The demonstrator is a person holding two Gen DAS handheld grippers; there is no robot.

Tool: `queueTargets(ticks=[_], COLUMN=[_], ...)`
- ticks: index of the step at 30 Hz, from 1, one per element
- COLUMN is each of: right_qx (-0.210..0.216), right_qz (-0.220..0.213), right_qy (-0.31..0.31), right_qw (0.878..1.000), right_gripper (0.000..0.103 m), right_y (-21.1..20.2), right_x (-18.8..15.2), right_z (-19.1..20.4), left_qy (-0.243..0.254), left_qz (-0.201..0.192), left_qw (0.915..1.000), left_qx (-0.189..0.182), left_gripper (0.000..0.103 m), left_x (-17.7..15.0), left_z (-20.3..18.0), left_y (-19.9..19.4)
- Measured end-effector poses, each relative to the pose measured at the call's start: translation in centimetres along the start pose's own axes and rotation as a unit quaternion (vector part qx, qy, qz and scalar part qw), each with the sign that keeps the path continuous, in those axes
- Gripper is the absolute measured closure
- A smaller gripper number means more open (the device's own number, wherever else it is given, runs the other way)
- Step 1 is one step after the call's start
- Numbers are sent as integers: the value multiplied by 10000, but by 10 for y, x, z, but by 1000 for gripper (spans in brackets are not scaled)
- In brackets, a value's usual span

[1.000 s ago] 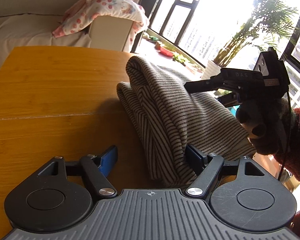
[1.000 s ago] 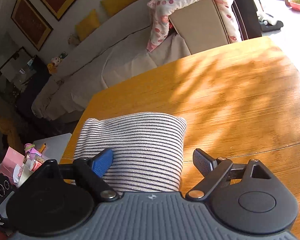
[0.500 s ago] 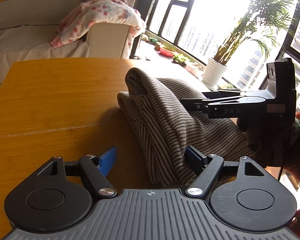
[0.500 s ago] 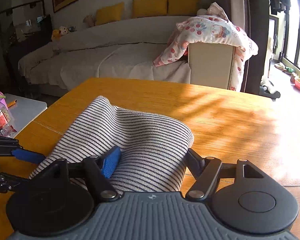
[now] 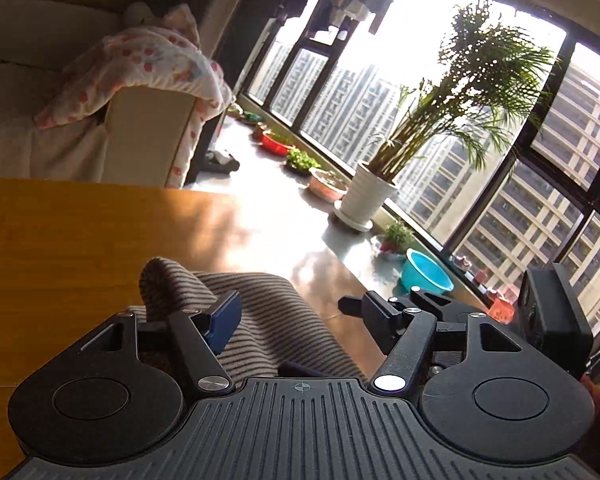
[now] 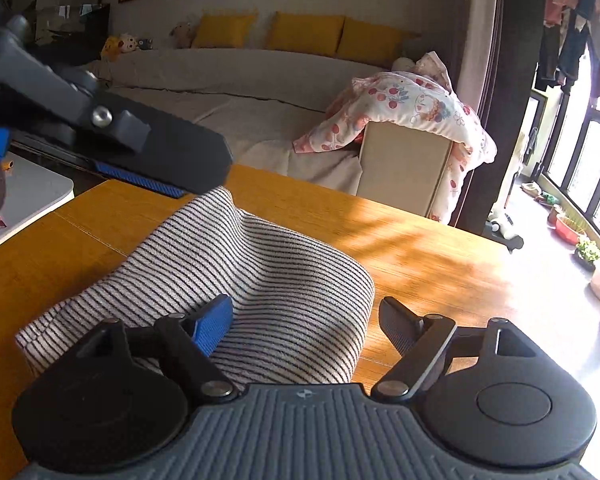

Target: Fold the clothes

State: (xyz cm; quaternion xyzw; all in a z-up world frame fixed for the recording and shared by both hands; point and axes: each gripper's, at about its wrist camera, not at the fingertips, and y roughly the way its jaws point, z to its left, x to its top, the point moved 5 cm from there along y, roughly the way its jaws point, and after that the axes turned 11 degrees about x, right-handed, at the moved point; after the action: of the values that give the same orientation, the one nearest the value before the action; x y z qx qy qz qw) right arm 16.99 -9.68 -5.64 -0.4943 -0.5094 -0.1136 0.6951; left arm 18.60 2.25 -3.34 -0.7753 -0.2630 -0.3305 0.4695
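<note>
Fingers of both the left gripper (image 5: 298,314) and right gripper (image 6: 306,322) are spread apart, gripping nothing. Folded striped garment (image 6: 268,280) lies near the wooden table's (image 6: 440,264) near-left edge; bare tabletop stretches right toward the sofa (image 6: 240,80).

The folded garment (image 6: 236,280) lies on the surface (image 6: 440,256), near its left edge in the right wrist view. The right tongs (image 6: 304,320) hang over the garment's near end, and the left tongs (image 6: 172,168) hover above its far corner. Beyond the surface's far edge stands a sofa (image 6: 240,80), a blanket (image 6: 404,108) draped over its arm.
</note>
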Motion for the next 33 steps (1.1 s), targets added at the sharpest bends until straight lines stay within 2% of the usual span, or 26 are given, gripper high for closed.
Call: queueTargets(ticks=[3,5,8,11,13,16,18,22,23,24,27,30,33], right_qx=[269,665,1305,1493,1489,1419,1404,933,854,868,849,880,910], right_qz=[-11,-14,61,87,-112,-603,-693,-106,22,12,-27,-26,-25], right_qy=[421,919,1805,2362,2384,2025,1733,1567,1561,1599,1600,1614,1628], right_qw=[9987,9935,9748,9601,9596,9671,9723,9832,9840,9833,9835,9830,9824], right_gripper=[6,4,3,5,28,30,31,31,31,30,30,29,28], right_y=[-23,-36,-41,-33,-34,-50,-56,-36,-31,-30,-32,-33,-34], right_x=[-11,-23,-41,-53,-49,-28,-22,-41,-47,-50,-52,-52,-51], right_z=[-8,-14,-21,-21,-14,1,7,10,11,11,13,13,13], left_qy=[-111,-147,-90,-22,3,-22,-195,-449,-417,-386,-370,-319,-110], left_qz=[209,198,194,183,164,128,128,18,-54,-114,-80,148,470], left_qw=[9995,9993,9991,9990,9988,9983,9986,9983,9982,9980,9982,9983,9962], left_qx=[218,285,361,418,471,564,478,370,439,496,459,462,719], left_gripper=[43,48,52,52,51,50,50,51,46,40,39,38,40], left_x=[-12,-16,-17,-20,-22,-23,-23,-19,-18,-18,-24,-38,-59], left_z=[18,29,34,34,34,40,46,47,45,43,39,37,37], left_y=[14,15,15,14,11,6,3,-12,-20,-27,-43,-47,-40])
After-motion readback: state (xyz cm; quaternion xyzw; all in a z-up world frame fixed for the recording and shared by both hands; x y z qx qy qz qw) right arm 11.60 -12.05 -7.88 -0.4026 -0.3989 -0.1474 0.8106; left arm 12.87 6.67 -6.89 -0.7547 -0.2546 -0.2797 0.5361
